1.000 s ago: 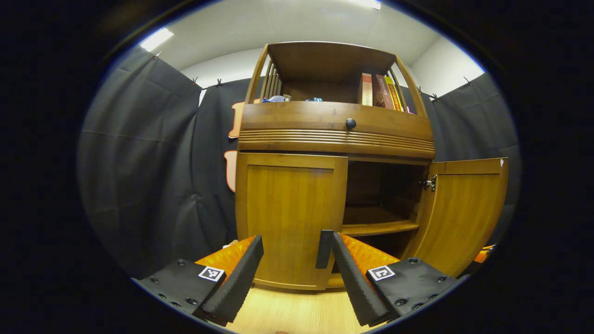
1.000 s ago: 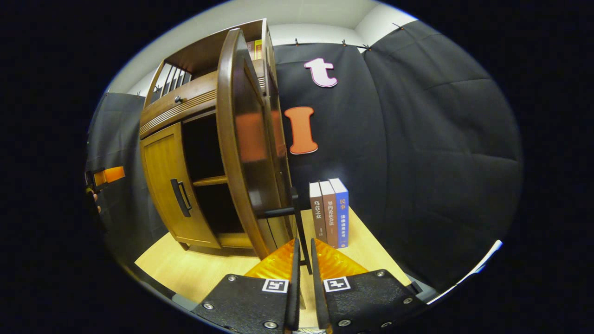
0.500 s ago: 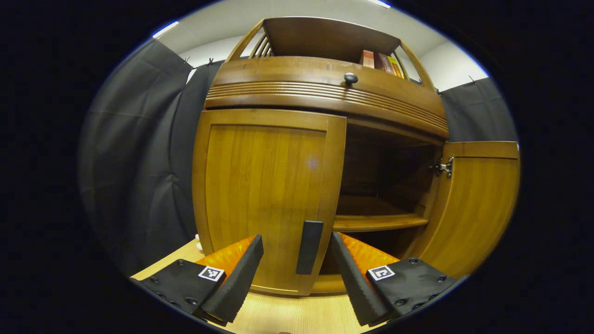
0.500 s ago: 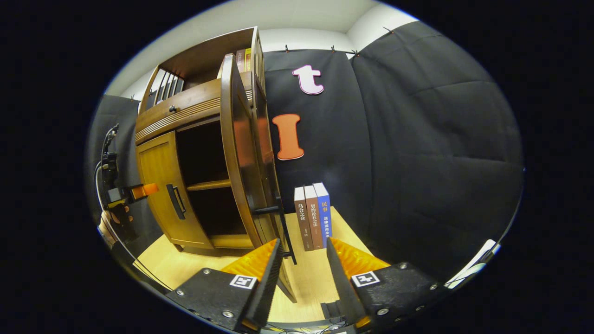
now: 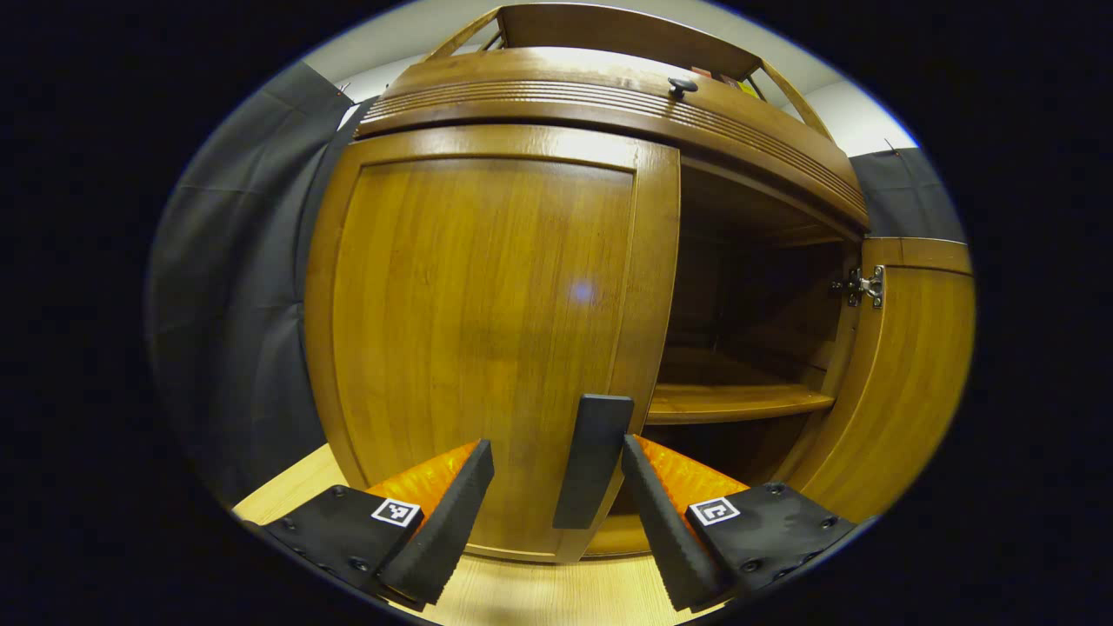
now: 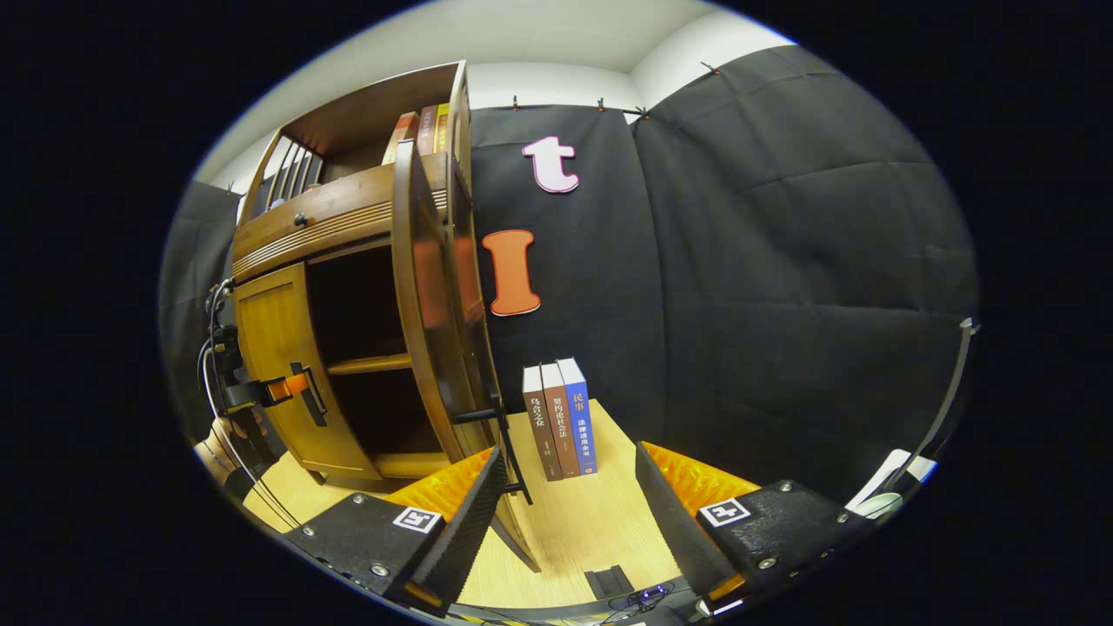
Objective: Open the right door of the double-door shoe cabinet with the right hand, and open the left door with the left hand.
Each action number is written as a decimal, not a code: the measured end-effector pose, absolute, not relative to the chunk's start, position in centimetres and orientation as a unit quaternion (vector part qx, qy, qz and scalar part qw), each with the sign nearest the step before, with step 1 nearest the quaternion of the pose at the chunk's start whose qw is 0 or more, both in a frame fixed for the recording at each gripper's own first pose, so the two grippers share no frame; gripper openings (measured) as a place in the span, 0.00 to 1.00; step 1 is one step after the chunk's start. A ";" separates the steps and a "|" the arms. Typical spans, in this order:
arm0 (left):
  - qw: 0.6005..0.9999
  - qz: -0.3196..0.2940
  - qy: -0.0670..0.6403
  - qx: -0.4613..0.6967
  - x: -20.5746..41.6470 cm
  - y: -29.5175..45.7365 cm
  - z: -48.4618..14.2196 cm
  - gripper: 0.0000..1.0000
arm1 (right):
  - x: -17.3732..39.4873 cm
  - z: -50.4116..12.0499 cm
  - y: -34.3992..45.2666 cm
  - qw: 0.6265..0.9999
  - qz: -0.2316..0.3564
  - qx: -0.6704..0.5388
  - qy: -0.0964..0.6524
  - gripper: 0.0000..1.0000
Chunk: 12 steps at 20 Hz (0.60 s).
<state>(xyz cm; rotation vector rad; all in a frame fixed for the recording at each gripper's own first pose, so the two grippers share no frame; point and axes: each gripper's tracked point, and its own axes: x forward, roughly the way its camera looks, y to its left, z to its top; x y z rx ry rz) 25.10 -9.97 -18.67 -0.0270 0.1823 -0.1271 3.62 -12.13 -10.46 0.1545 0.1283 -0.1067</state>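
since one second ago the left gripper [image 5: 556,487] has closed in on the left door [image 5: 478,330], which now looms much larger in the left gripper view, and its handle [image 5: 594,461] now stands between the two fingers instead of beside one of them. over the same second the right gripper [image 6: 565,513] has spread its fingers and let go of the right door's handle [image 6: 500,435], which it had been pinching.

left gripper: jaws wide apart, holding nothing; the handle sits nearer the finger on the right of its view, with a visible gap on the other side. left door: not yet opened, flush with the cabinet [image 5: 609,96].

right gripper: jaws wide apart, empty. right door [image 6: 435,313]: swung well out, seen edge-on in the right gripper view, with the shelf [image 6: 369,363] exposed behind it. three books [image 6: 561,417] stand on the table [image 6: 591,530] just beyond that door.

risks, as judged from this moment: the handle is off-centre in the left jaws, so closing now may push it sideways or catch only its edge, and the grip could slip once the pull begins. a pull straight back rather than along the hinge arc could strain the grip or drag the cabinet. the freed right door may drift, and if knocked further could meet the books.
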 end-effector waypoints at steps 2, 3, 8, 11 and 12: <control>0.993 -0.066 0.096 -0.003 25.8 -10.1 -19.2 0.99 | 3.5 -10.5 -12.8 0.993 -0.064 0.078 0.063 0.92; 0.993 -0.068 0.097 0.003 26.1 -10.3 -19.4 0.99 | 3.4 -10.6 -12.9 0.993 -0.068 0.079 0.064 0.92; 0.991 -0.075 0.112 -0.007 27.0 -10.9 -20.7 0.82 | 3.6 -10.2 -13.5 0.991 -0.080 0.084 0.060 0.93; 0.990 -0.091 0.107 -0.003 26.9 -12.0 -20.7 0.65 | 3.4 -10.1 -13.8 0.991 -0.085 0.079 0.059 0.93; 0.990 -0.088 0.107 0.007 26.8 -12.1 -20.8 0.55 | 4.1 -9.4 -14.2 0.991 -0.087 0.078 0.059 0.93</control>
